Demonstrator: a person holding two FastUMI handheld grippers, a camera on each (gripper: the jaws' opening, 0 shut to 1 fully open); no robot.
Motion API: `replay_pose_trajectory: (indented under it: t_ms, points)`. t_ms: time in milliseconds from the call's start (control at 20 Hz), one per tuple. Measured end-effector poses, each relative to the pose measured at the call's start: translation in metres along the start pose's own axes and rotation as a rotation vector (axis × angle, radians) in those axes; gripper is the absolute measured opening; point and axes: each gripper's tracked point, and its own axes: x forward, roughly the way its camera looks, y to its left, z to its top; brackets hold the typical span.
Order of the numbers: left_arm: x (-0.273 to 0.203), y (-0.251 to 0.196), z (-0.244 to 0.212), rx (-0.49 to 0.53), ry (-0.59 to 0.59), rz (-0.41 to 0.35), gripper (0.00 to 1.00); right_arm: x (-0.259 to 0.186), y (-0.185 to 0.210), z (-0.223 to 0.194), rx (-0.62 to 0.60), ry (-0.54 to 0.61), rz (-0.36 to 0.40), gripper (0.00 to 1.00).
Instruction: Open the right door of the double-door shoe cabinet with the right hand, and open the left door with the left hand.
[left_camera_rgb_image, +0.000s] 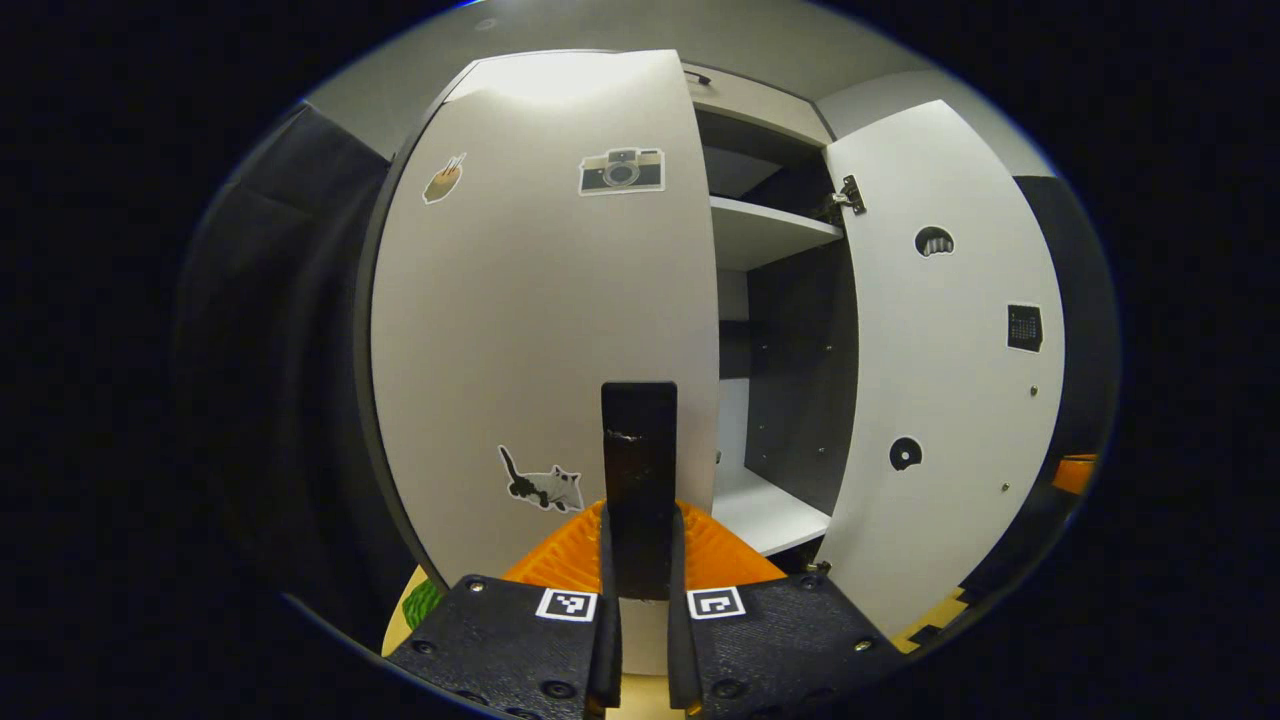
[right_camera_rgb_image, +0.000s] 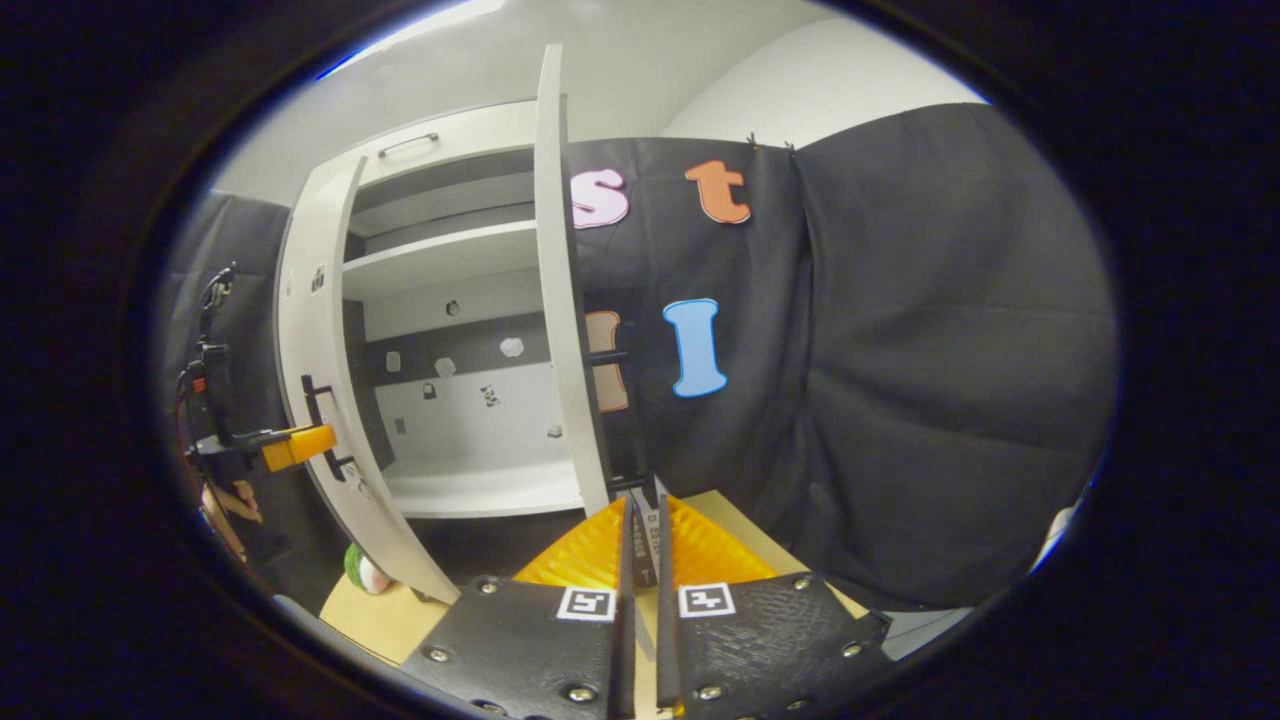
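Jaws of the left gripper (left_camera_rgb_image: 640, 560) pinch the dark handle (left_camera_rgb_image: 639, 470) of the left door (left_camera_rgb_image: 540, 330), both fingers pressed on its sides. That door stands partly swung out, its free edge clear of the cabinet's inner shelf (left_camera_rgb_image: 765, 230). Over in the right gripper view, the right gripper (right_camera_rgb_image: 645, 550) closes its jaws on the handle (right_camera_rgb_image: 640, 500) of the right door (right_camera_rgb_image: 565, 300), seen edge-on and swung wide. Between the two doors the shoe cabinet (right_camera_rgb_image: 450, 250) gapes open, its white floor panel (right_camera_rgb_image: 480, 490) bare. Farther off, the left gripper and the hand (right_camera_rgb_image: 230, 500) holding it sit at the left door's handle. Yellow tabletop (right_camera_rgb_image: 380, 615) lies below, black cloth wall (right_camera_rgb_image: 900, 350) just beside the right door.
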Motion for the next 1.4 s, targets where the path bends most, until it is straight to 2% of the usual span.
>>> replay_pose_trajectory:
  t_ms: [700, 1000, 1050, 1200, 1400]
  points:
    - [-0.041, 0.012, -0.004, -0.009, 0.015, 0.012, 0.19, -0.003, 0.052, 0.013, -0.019, -0.065, 0.114, 0.08]
    - [-0.058, 0.025, -0.004, -0.022, 0.003, 0.068, 0.18, 0.0, 0.075, 0.02, -0.054, -0.093, 0.16, 0.08]
    - [-0.064, 0.028, -0.003, -0.016, -0.01, 0.084, 0.14, 0.002, 0.079, 0.02, -0.059, -0.092, 0.168, 0.08]
    - [-0.07, 0.038, -0.003, 0.041, -0.016, 0.108, 0.11, 0.002, 0.093, 0.011, -0.066, -0.071, 0.205, 0.08]
    - [-0.082, 0.048, -0.004, 0.022, -0.011, 0.134, 0.09, 0.004, 0.114, 0.003, -0.075, -0.05, 0.256, 0.08]
